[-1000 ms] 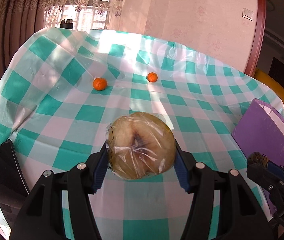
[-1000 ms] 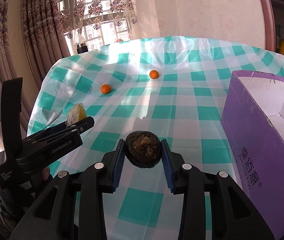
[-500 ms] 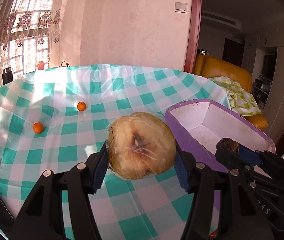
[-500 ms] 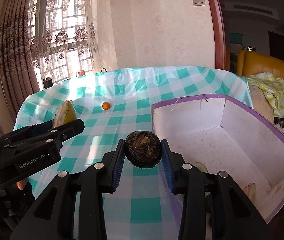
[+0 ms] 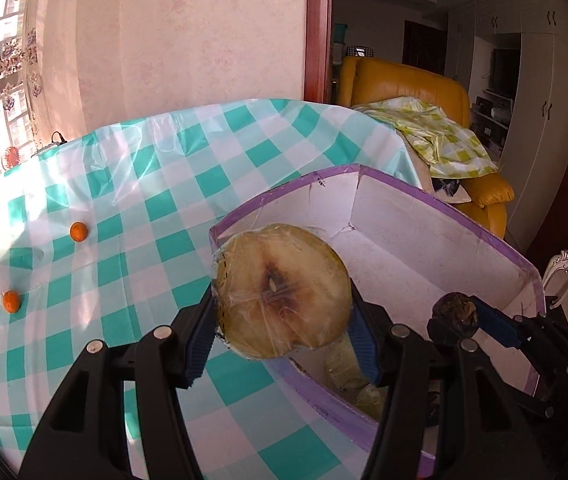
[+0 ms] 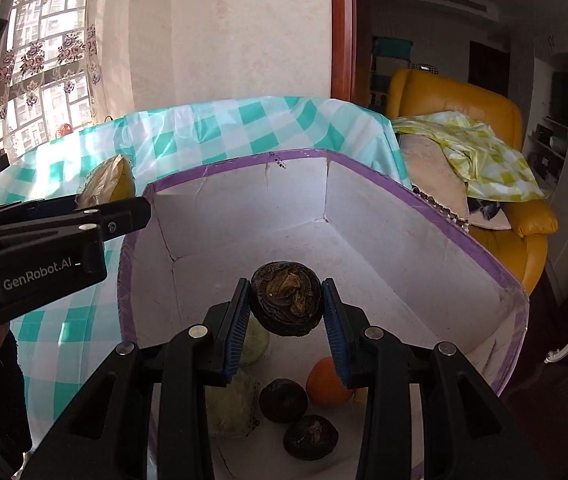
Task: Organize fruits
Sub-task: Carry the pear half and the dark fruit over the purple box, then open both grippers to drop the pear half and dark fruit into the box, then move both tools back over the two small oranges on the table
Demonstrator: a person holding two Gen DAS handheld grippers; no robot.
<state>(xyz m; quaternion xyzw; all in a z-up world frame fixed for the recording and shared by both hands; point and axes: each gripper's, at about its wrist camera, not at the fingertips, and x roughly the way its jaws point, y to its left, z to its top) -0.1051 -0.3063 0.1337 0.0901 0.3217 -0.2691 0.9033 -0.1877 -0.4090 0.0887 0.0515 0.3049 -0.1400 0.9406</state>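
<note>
Fruit fills both your claws: your left claw [image 5: 281,324] pinches a wrapped half fruit [image 5: 281,298] over the purple box's [image 5: 496,240] near-left rim, and your right claw [image 6: 286,312] pinches a dark fruit [image 6: 286,298] above the box [image 6: 436,216] interior. Below lie an orange [image 6: 326,384], two dark fruits [image 6: 284,400] and pale ones. Two tangerines [image 5: 79,231] sit on the desk [image 5: 131,208] at 9 o'clock.

Glossy cling film wraps the pale fruit half [image 5: 281,294], crinkling; the dark fruit [image 6: 286,303] looks rough and matt. The box [image 6: 364,220] is matt white card inside, shiny purple tape on its rim, beside it a sheeny plastic checked tablecloth [image 5: 143,208].
</note>
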